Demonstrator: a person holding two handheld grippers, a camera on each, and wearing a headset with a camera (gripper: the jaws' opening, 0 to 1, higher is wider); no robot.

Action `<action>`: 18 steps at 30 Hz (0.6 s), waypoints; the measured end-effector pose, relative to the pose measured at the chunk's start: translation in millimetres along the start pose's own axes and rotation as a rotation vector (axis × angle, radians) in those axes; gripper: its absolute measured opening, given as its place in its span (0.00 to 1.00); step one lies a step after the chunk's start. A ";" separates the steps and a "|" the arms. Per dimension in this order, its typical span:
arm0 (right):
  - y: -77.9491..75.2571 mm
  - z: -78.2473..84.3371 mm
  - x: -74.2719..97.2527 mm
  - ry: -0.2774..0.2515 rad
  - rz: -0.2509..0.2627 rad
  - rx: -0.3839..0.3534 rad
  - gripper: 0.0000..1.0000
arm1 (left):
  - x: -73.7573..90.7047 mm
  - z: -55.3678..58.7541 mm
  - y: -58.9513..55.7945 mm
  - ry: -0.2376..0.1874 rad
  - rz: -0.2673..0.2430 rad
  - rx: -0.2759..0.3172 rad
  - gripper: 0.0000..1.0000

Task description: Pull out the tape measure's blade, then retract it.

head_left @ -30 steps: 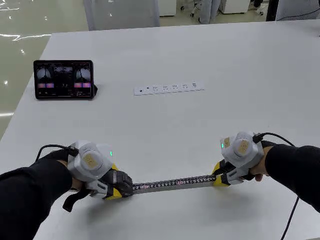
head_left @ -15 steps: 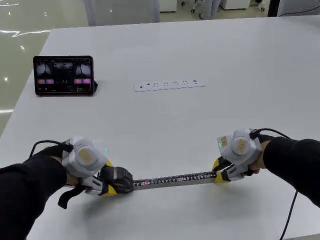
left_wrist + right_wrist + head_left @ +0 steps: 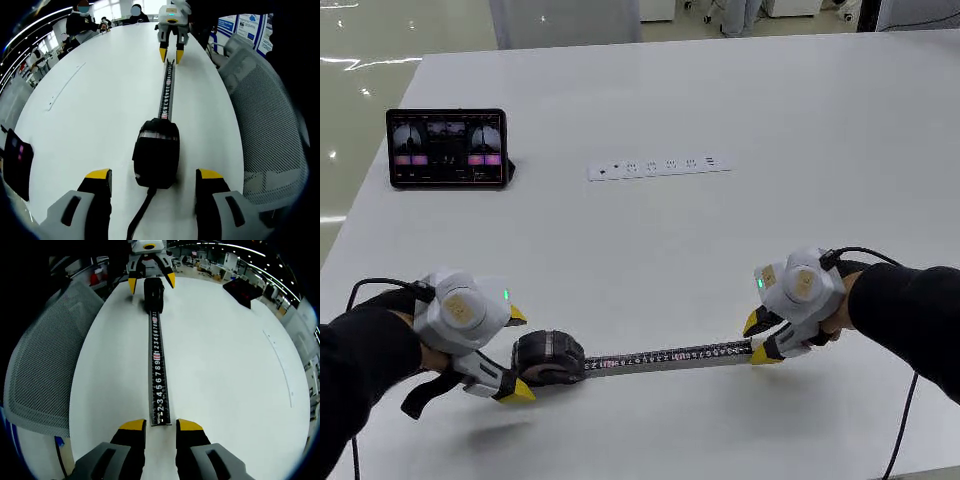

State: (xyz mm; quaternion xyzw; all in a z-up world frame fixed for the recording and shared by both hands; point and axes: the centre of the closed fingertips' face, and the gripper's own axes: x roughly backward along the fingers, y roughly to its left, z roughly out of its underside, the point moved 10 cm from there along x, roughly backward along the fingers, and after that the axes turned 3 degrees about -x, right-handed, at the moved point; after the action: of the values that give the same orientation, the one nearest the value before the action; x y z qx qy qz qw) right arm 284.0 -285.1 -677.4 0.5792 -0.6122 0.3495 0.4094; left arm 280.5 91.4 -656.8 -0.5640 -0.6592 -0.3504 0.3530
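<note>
**Blade drawn out flat, neither gripper clamped on it**

Left gripper (image 3: 154,174): jaws spread wide. The black tape measure case (image 3: 156,150) sits on the white table (image 3: 720,240) between the two yellow tips and slightly ahead of them. Bare table shows on each side of the case, so neither jaw touches it. A dark strap (image 3: 141,216) trails from the back of the case toward the gripper body, between the jaws.

The blade (image 3: 158,370) leaves the front of the case and runs straight ahead of the left gripper, lying flat on the table with its numbers up. It ends at the right gripper (image 3: 161,425), which faces back along it.

Right gripper: jaws set narrow, only a little wider than the blade. The blade's end lies between the tips, with a thin strip of table visible on both sides. It looks clear of both jaws.

In the head view, a tablet (image 3: 448,148) with a lit screen and a white power strip (image 3: 658,168) lie well beyond both grippers. A mesh chair (image 3: 265,100) stands off the table edge, to the right of the left gripper.
</note>
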 end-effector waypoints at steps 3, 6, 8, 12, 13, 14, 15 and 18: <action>1.5 0.4 2.0 0.000 -0.004 0.000 0.24 | 5.3 1.5 0.0 0.001 0.002 0.002 0.68; 3.9 1.1 4.1 0.000 -0.004 -0.026 0.30 | 9.9 3.5 1.1 -0.008 0.004 0.022 0.71; 5.8 2.0 5.4 -0.006 -0.003 -0.064 0.34 | 13.4 3.1 1.5 -0.029 0.003 0.033 0.72; 10.2 2.0 8.9 -0.017 -0.007 -0.077 0.43 | 16.8 3.4 2.6 -0.045 -0.030 0.049 0.89; 11.1 2.0 9.8 -0.021 -0.008 -0.081 0.44 | 17.9 4.0 2.1 -0.042 -0.033 0.063 0.92; 11.5 2.0 9.9 -0.023 -0.010 -0.087 0.46 | 18.7 4.6 1.9 -0.039 -0.035 0.066 0.95; 11.8 2.0 10.3 -0.023 -0.013 -0.094 0.48 | 20.3 5.2 1.6 -0.037 -0.044 0.066 0.97; 11.9 -0.3 13.0 -0.026 -0.006 -0.101 0.53 | 24.4 6.7 -1.7 -0.039 -0.035 0.070 0.99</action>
State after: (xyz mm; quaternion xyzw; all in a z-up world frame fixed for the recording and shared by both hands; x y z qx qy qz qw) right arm 272.3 -289.3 -665.0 0.5641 -0.6328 0.3095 0.4309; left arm 275.5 109.1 -639.3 -0.5463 -0.6876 -0.3222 0.3534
